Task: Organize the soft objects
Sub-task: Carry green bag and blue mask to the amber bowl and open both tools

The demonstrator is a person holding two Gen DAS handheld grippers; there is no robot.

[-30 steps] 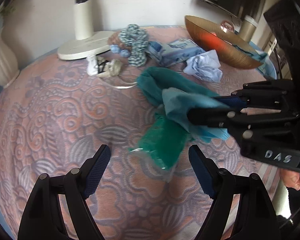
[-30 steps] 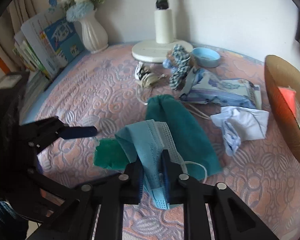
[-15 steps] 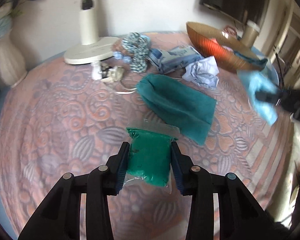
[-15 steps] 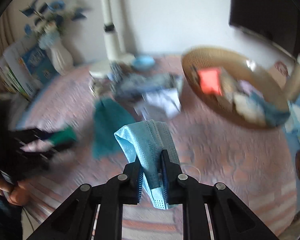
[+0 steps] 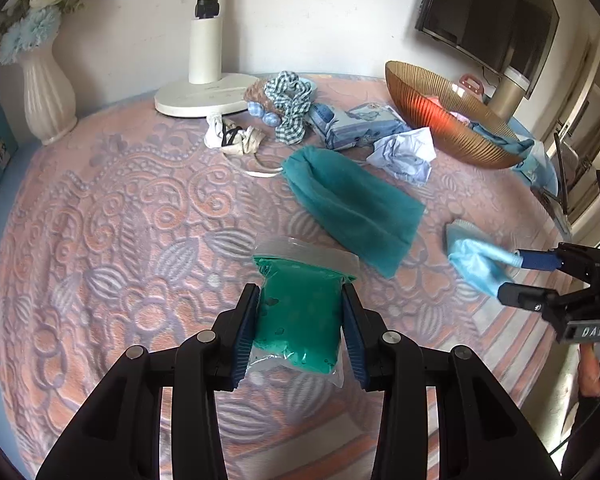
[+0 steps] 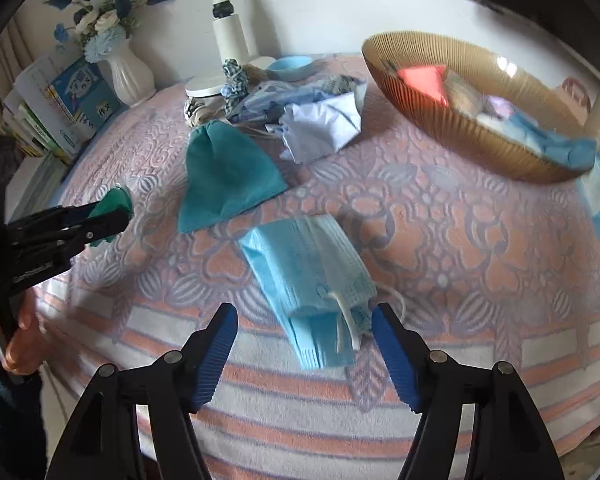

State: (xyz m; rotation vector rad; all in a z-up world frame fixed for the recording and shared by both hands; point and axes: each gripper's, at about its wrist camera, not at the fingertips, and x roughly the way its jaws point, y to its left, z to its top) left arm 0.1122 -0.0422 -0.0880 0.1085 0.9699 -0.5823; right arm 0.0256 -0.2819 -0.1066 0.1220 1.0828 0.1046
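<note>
Released since earlier: blue masks [image 6: 314,280], near my right gripper [image 6: 304,350], jaws apart; left gripper [image 5: 300,332] clamps green bag [image 5: 300,308]

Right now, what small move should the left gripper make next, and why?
Probably lift and carry toward the bowl. The left gripper has its jaws shut on the green bag, while the right gripper is open around the face mask.
</note>
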